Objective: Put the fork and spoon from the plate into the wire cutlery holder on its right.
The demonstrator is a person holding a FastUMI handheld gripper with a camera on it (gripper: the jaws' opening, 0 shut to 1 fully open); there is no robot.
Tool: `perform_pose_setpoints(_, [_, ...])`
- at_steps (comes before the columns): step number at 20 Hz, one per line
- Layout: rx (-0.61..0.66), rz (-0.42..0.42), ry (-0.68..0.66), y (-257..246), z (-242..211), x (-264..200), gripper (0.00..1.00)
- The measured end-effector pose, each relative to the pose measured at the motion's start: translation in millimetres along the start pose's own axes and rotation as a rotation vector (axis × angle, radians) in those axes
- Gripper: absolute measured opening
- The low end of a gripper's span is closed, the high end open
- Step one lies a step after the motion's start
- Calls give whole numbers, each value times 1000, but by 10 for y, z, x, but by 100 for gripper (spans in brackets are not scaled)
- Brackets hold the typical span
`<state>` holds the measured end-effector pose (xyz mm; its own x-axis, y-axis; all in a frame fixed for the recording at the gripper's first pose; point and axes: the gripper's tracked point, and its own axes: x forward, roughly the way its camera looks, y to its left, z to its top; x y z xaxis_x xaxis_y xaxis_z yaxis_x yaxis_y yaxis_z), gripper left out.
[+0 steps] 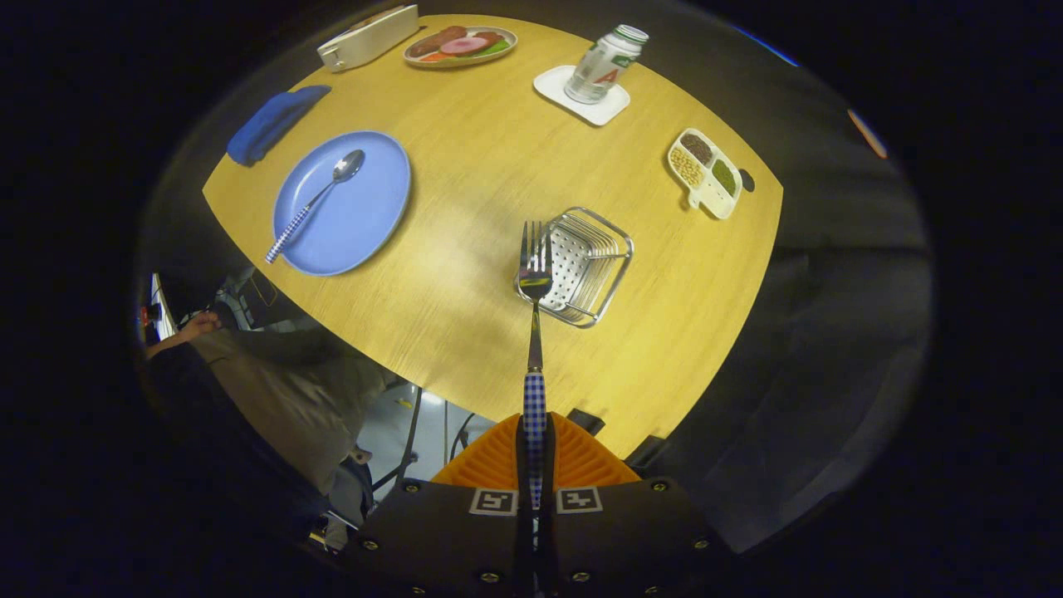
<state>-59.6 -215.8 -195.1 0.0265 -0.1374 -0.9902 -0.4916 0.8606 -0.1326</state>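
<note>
My gripper [535, 453] is shut on the checked handle of the fork [535, 282], which points straight ahead with its tines over the near left rim of the wire cutlery holder [590, 257]. The gripper is held high above the wooden table [482, 166]. To the left of the holder lies the blue plate [365, 208]. On it rests the spoon [320, 198], bowl toward the far side, its checked handle reaching over the plate's near left rim.
Beyond the plate lie a folded blue cloth [272, 123], a white case [368, 36] and a dish of food [460, 45]. A bottle [604, 65] stands on a white coaster. A divided snack dish [704, 171] sits right of the holder. A person [266, 374] stands beside the table's near left edge.
</note>
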Motion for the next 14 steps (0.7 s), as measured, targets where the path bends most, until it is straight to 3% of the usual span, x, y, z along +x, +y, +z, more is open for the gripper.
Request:
perform_pose_setpoints(9, [26,108,182,-137,110,295,3])
perform_pose_setpoints(14, [16,108,267,-253,286,506,3])
